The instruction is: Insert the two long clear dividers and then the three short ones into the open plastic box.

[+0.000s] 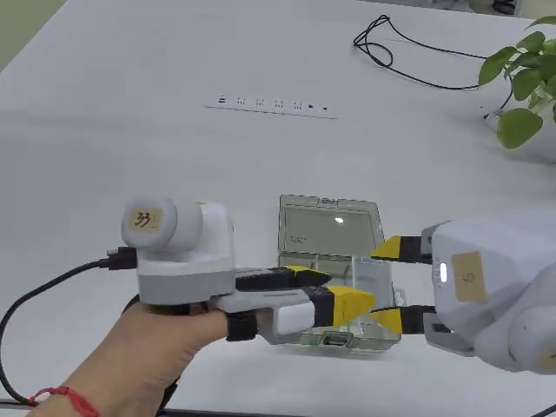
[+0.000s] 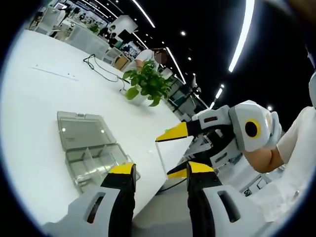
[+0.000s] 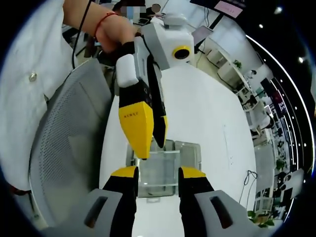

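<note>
Spanning the gap of the right tool (image 3: 159, 174), a clear divider (image 3: 158, 160) is pinched end to end between the two yellow tips, which stand as far apart as the pane is long. The left tool (image 2: 160, 168), gripped by a hand (image 1: 148, 347), has its jaws parted by a similar gap with nothing between them. Its tips sit just beside one corner of the divider; whether they touch it cannot be told.

Both tools hover over the open plastic box (image 1: 365, 274), which rests on the white table (image 1: 130, 130) close to the near edge, its lid laid flat on the far side. Partitions stand inside the box.

Wide white surface runs left of the box and beyond it up to a power strip (image 1: 271, 105). A black cable (image 1: 387, 48) and a plant (image 1: 521, 82) lie at the far right, well apart from the work.

A tan sticker (image 1: 145, 220) on the left tool carries handwriting that reads like "33". A second sticker (image 1: 469, 276) on the right tool bears a mark like "6". Small print on the left tool's yellow tip is too small to read.
</note>
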`<state>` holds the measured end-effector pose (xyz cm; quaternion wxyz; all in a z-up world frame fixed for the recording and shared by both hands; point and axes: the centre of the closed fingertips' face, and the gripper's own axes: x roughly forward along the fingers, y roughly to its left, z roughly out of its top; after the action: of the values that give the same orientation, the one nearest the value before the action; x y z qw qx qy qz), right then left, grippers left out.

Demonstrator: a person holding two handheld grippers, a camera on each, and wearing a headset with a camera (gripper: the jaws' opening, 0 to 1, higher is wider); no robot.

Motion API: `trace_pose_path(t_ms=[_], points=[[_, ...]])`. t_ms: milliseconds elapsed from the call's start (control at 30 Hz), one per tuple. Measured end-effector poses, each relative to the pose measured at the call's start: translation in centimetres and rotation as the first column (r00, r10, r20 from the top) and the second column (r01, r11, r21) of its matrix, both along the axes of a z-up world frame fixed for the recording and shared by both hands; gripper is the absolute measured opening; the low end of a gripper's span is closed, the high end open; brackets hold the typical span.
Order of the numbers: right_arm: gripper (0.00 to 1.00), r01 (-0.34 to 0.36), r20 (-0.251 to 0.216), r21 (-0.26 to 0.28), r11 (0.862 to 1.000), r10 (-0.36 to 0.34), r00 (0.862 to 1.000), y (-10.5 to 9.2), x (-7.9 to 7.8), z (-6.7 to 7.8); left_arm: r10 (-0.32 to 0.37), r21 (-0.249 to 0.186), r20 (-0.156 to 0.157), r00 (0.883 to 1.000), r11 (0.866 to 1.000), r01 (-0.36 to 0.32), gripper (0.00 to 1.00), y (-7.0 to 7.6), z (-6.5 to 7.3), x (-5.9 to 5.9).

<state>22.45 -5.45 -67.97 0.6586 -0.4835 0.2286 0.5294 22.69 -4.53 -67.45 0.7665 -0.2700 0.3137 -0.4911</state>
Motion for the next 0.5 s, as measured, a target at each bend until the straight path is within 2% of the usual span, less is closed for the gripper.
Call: trace_pose_path(t_ms=[233,500], points=[[0.33,0.001,0.006,0.008,1.0,-0.002,1.0,0.68,-0.45,0.6,-0.001,-0.03,-0.03,1.0,1.0,0.001,0.26,-0.58,0.01,-0.11],[0.33,-0.002,0.007,0.011,1.0,0.002,1.0,1.05,-0.68,0.91,-0.01,-0.038,-0.029,1.0,0.999,0.009,0.13,-0.8,0.07,-0.16]])
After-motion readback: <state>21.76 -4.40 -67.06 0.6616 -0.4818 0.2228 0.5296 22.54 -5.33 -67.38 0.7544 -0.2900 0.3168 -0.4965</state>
